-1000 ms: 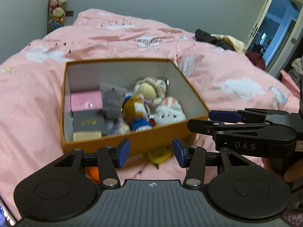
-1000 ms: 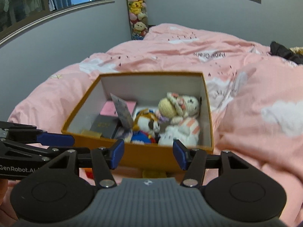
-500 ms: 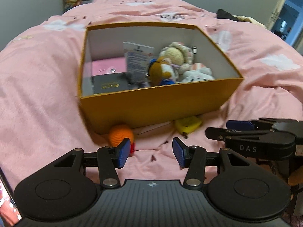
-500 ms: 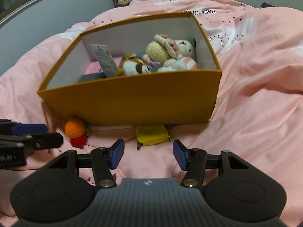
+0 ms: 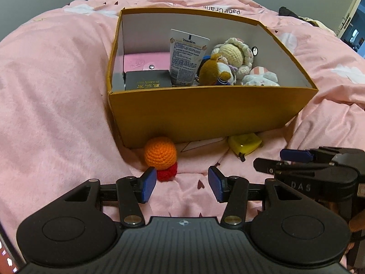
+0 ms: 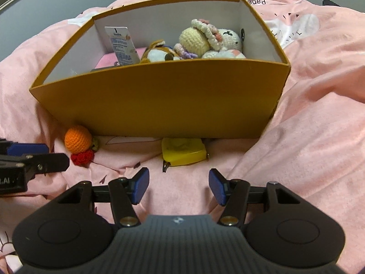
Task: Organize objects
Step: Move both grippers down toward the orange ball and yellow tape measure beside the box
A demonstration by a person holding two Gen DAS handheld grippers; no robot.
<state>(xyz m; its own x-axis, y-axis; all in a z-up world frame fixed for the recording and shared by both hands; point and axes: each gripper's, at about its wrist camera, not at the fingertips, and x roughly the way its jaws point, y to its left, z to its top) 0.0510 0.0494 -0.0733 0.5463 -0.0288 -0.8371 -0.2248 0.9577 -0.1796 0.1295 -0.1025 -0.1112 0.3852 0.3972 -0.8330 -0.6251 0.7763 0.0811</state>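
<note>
the orange cardboard box [image 5: 205,111] sat on the pink duvet [image 5: 57,114], holding a vaseline tube [image 5: 187,59], plush toys [image 5: 230,66], a pink case [image 5: 146,61] and a dark box with gold lettering [image 5: 148,82] — the last two showed clearly only in the left wrist view, where the near wall hid less. outside the box, against its near wall, lay a crocheted orange ball [image 5: 160,153] with a red base and a yellow tape measure [image 6: 183,151]. the left gripper [image 5: 182,183] hung just before the ball, jaws apart, nothing between them. the right gripper [image 6: 179,186] hung just short of the tape measure, jaws apart and empty — the right wrist view alone showed the tape measure whole.
</note>
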